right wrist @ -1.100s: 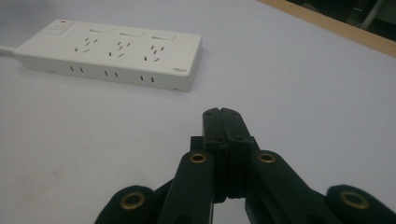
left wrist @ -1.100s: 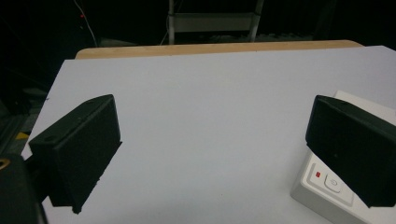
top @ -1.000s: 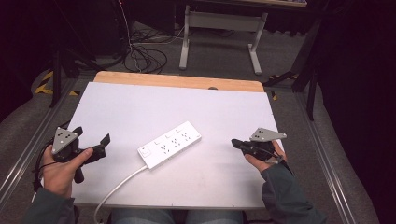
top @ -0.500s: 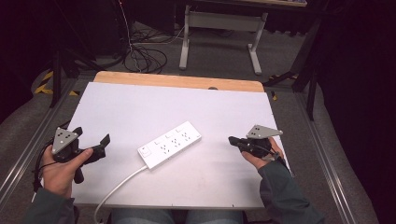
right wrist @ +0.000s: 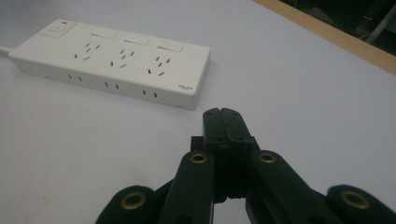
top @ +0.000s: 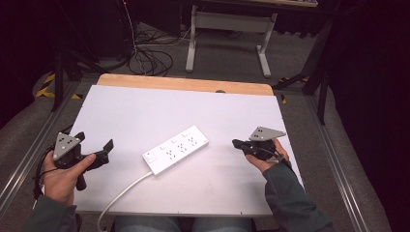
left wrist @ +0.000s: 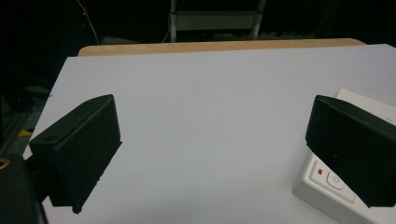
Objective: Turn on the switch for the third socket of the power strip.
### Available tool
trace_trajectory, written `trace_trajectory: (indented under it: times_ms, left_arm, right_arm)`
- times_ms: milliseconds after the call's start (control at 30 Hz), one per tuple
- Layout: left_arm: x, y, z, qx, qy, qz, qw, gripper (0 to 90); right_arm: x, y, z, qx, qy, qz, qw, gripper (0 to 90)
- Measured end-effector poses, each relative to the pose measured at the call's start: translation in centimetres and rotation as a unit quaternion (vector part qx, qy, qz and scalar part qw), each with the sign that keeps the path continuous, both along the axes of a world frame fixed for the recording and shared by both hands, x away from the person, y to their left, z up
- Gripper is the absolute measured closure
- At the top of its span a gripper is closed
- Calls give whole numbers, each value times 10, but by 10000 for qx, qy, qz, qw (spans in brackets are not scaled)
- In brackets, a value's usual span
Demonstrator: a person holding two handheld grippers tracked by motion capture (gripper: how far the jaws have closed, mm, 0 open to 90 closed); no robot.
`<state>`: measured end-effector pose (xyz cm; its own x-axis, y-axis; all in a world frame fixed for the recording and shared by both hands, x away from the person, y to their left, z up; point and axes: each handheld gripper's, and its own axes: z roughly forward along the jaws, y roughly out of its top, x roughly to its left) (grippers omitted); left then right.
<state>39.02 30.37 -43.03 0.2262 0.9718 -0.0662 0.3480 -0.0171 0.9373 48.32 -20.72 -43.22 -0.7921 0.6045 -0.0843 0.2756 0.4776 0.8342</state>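
Since a second ago the right gripper point(top: 240, 143) has slid a little toward the power strip point(top: 176, 149) and its hand has turned slightly; the left gripper point(top: 102, 151) and the strip have kept their places.

In the high view, the white power strip lies slantwise near the middle of the white table point(top: 145, 111), its white cord point(top: 121, 193) running from its near-left end to the table's near edge. The left gripper sits well to the left of the strip, held by the left hand point(top: 60, 176), jaws spread apart and pointing toward the strip. The right gripper is to the right of the strip, near but not touching it, held in the right hand point(top: 266, 157), jaws closed together and pointing at the strip's far-right end.

In the left gripper view, the left gripper point(left wrist: 210, 149) has its two black jaws standing wide apart with bare table between them; the switch end of the power strip point(left wrist: 327, 184) shows partly behind one jaw.

In the right gripper view, the right gripper point(right wrist: 222, 116) has its jaws pressed together on nothing, the tips just short of the power strip point(right wrist: 112, 60), which lies across the table ahead with its switch at the far-left end.
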Motion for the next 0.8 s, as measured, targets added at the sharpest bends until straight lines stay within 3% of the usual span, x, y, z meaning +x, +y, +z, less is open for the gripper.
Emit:
trace_trajectory:
  times_ms: [800]
  left_arm:
    - [-4,3,-1,23,26,37,10000,40]
  right_arm:
    - [19,31,4,-41,-30,247,9997,900]
